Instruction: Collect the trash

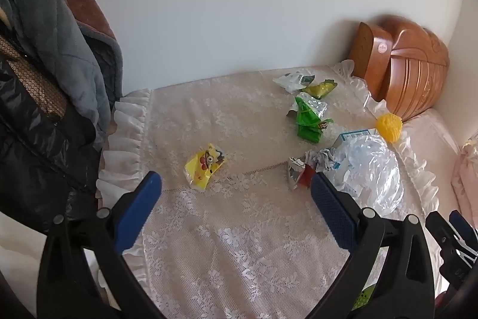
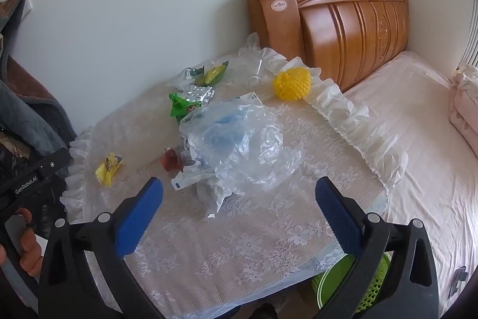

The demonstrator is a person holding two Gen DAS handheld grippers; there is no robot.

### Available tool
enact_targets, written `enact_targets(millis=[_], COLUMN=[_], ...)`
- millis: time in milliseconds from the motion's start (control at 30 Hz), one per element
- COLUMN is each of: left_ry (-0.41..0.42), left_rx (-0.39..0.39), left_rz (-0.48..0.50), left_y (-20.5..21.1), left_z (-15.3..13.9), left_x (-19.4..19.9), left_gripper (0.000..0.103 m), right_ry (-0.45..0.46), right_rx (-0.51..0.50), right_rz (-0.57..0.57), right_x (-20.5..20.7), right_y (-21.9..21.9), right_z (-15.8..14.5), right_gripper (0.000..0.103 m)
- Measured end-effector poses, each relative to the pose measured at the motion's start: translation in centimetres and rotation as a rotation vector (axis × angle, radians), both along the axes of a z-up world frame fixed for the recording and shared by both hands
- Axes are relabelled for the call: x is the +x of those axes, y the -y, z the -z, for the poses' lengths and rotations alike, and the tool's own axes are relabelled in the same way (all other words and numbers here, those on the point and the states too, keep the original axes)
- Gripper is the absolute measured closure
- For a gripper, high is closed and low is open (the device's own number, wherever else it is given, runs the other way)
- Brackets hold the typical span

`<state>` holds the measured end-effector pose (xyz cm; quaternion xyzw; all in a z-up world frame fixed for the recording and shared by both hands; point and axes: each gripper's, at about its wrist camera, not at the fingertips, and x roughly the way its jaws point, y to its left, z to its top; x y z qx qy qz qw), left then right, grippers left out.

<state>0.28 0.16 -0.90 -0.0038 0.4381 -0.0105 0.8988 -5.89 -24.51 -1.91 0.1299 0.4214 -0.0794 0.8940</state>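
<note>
Blue-padded and spread wide, the left gripper [image 1: 236, 187] and right gripper [image 2: 239, 193] both hang empty above the lace-covered tabletop [image 1: 239, 244], touching nothing. A yellow wrapper [image 1: 204, 165] lies just beyond the left gripper's left finger. Ahead of the right gripper lies a crumpled clear plastic bag [image 2: 239, 139], with a green wrapper [image 2: 179, 106] farther back.

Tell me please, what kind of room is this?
Most likely a bedroom: a carved wooden headboard stands against the wall, a bed with a pink sheet lies beside the lace-covered table, and clothes hang nearby.
</note>
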Motion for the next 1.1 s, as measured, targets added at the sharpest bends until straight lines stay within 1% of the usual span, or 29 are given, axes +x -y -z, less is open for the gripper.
enact_targets(millis=[1100], left_ry=[-0.015], left_rx=[0.009], left_rz=[-0.005], left_y=[-0.26], left_z=[0.32], left_x=[0.14], left_gripper=[0.008], right_ry=[-0.003], right_rx=[0.004], right_rz=[0.003], right_x=[-0.02], right_y=[0.06], right_z=[0.14], right_gripper=[0.002])
